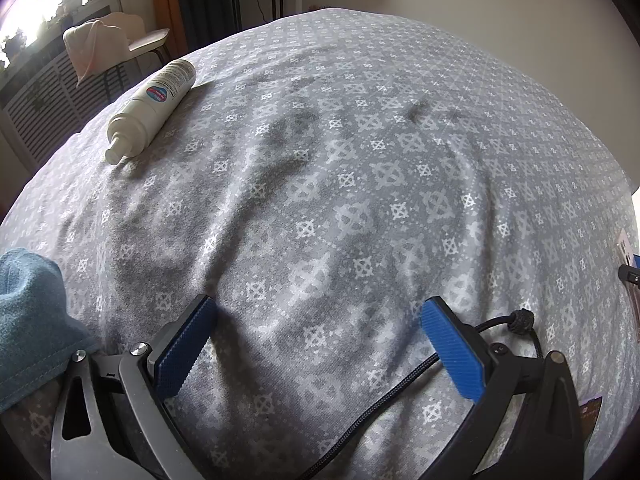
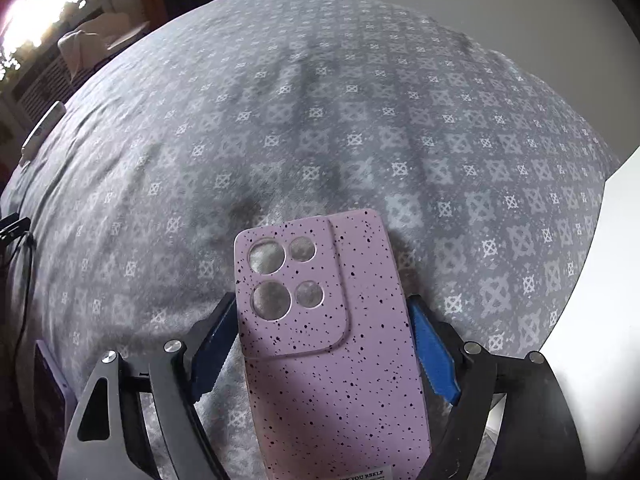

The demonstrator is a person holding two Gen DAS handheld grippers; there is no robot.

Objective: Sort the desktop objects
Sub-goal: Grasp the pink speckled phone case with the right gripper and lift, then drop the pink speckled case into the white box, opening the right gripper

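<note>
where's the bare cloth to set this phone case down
Widest free patch: the patterned grey cloth between the white bottle at far left and the left gripper. Also ahead of the pink speckled phone case. Tighter beside the denim fabric and right gripper.

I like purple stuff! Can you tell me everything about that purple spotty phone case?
The phone case is pale purple with tiny black speckles and looks soft and rubbery. It is empty: the grey patterned cloth shows through its four round camera holes. It lies back-up, lengthwise between the right tongs, whose blue pads stand close on both sides.
</note>
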